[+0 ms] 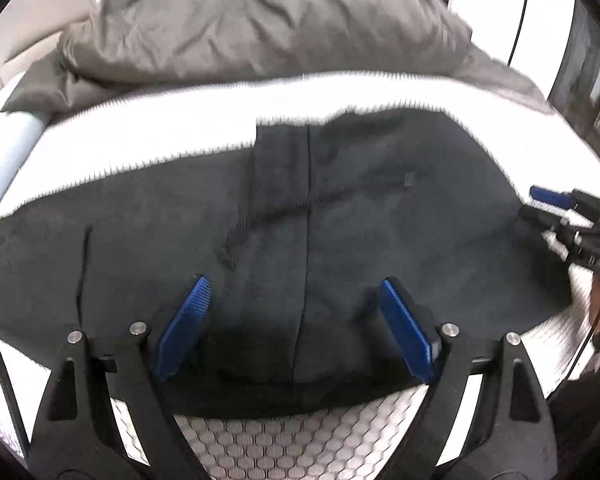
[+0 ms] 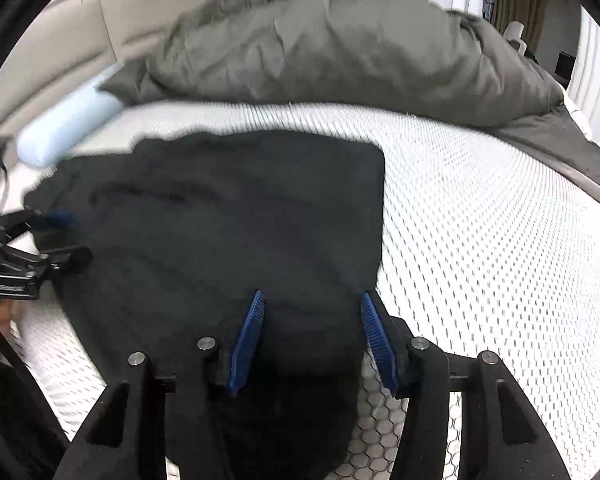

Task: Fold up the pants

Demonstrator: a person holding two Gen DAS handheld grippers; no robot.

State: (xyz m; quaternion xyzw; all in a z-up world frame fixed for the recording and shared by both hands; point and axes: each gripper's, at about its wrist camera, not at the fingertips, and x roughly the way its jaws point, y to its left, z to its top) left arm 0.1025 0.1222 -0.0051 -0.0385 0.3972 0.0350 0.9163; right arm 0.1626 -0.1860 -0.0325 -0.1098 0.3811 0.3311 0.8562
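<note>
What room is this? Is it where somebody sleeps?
Most likely a bedroom. The black pants lie spread on a white mattress, a rumpled grey duvet is bunched up behind them, and a beige padded headboard stands at the far side.

The pants (image 1: 340, 220) are black. The bed (image 2: 480, 220) under them is white with a grey honeycomb pattern. Beyond the pants lie an olive-grey duvet (image 2: 340, 48) and a pale blue bolster (image 2: 64, 128). Each claw's pads (image 1: 186, 324) are ribbed blue.
</note>
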